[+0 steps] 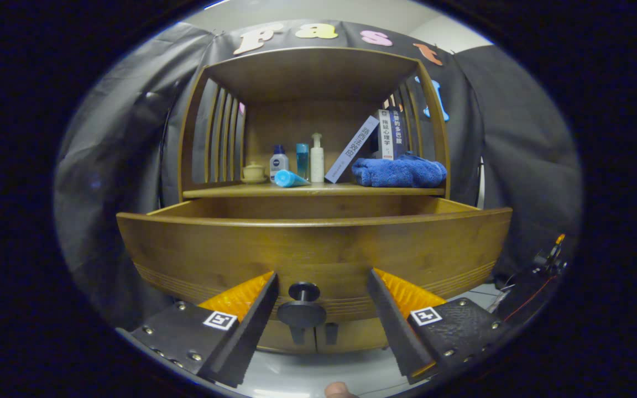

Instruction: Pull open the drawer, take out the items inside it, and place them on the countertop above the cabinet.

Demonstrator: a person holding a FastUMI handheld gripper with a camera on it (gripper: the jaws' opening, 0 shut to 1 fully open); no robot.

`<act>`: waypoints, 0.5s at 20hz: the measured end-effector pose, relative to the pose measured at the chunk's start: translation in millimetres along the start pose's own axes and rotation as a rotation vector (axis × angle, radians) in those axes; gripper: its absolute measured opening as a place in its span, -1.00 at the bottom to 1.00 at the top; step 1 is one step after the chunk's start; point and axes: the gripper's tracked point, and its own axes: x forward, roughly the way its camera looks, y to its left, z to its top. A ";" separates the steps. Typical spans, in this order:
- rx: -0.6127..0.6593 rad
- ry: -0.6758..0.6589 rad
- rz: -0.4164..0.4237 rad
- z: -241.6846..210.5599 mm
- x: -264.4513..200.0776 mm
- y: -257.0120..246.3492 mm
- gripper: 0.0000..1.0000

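Drawer [313, 249] is pulled well out, its front filling the middle of the frame. My gripper [321, 318] is spread wide and holds nothing; the knob [302, 307] sits between my fingers at bottom centre, neither finger touching it.

I judge the pull done and the reach-in next. To do it well: lift above the drawer's front rim, tip forward and look down before committing, then close on one item at a time.

On the countertop [313, 190] at centre: small lidded cup [254, 172], three bottles [296, 160], a blue tube [291, 178] lying down, leaning books [374, 141], and a blue towel [398, 171] on the right. The free strip is along the front edge, so I'd set items down there.

Hidden: drawer interior. From this low angle I only see the inner back wall, no contents, so I can't say what or how many. Cabinet below the drawer is cut off; the lower-right clutter looks like cables, hard to make out.
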 end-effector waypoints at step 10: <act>-0.081 -0.104 -0.002 8.5 60.6 4.9 0.98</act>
